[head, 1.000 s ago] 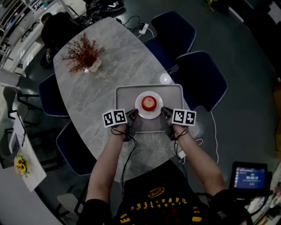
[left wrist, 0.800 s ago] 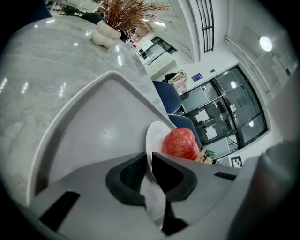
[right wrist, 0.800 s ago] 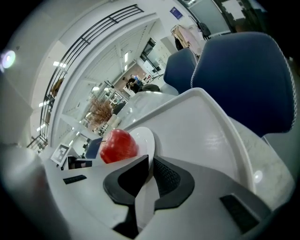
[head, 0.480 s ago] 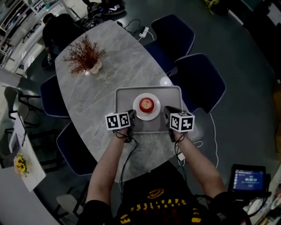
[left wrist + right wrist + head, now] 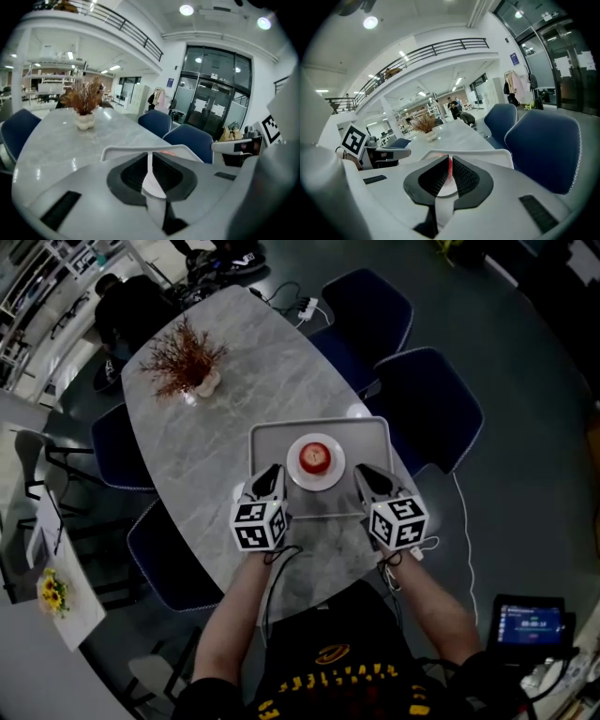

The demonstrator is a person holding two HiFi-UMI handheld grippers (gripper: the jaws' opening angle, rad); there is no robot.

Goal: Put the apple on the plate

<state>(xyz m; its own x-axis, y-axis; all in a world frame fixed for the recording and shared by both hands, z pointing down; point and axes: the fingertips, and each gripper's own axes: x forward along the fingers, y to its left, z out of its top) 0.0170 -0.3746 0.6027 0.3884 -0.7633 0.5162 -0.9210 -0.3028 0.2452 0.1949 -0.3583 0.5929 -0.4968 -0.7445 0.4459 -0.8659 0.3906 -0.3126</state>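
Observation:
A red apple (image 5: pixel 316 457) sits on a white plate (image 5: pixel 300 477) in the middle of a grey tray (image 5: pixel 267 433) on the marble table (image 5: pixel 206 437). My left gripper (image 5: pixel 273 472) hovers above the tray's near left corner, and my right gripper (image 5: pixel 364 472) above its near right corner. Both point towards the plate. In the left gripper view the jaws of the gripper (image 5: pixel 151 156) leave only a thin slit, nothing in it, with the tray's rim (image 5: pixel 123 151) beyond. The right gripper (image 5: pixel 450 159) looks the same, a red sliver of apple showing through its slit.
A dried plant in a white pot (image 5: pixel 185 359) stands at the table's far end. Dark blue chairs (image 5: pixel 427 409) line both sides. A person in dark clothes (image 5: pixel 131 306) sits beyond the far end. A lit screen (image 5: pixel 530 622) is at lower right.
Both grippers have come away from the tray's near edge, risen towards the camera and rolled, so their marker cubes now face up. Apple, plate and tray have stayed put.

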